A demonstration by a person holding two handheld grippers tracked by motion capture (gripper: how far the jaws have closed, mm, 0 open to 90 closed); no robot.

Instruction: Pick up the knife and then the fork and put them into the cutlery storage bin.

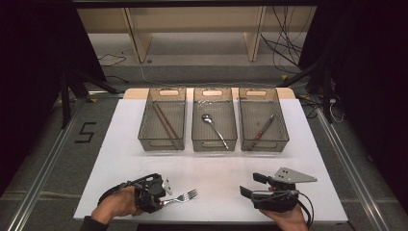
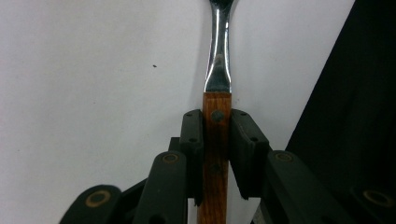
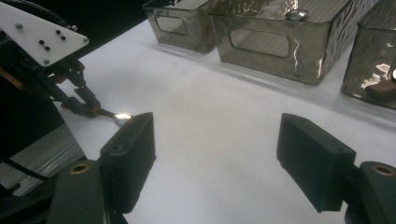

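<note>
Pinching the wooden handle of the fork (image 2: 217,126), the left hand-held gripper (image 2: 217,135) rests on the counter (image 1: 216,168); the right hand-held gripper (image 3: 219,158) stands spread, holding nothing.

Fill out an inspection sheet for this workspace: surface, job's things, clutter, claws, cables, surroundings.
Surface: white table, flat, bare between items.
Job's things: fork with wooden handle lies on the table near the front edge; three clear bins in a row behind it hold chopsticks, a spoon and a red-handled utensil.
Clutter: nothing seen.
Claws: left claw pads pressed on the fork handle; right claw open, holding nothing, over the table.
Cables: loose cables on the floor behind the table.
Surroundings: wooden shelf frame behind, dark curtains at the sides.
</note>
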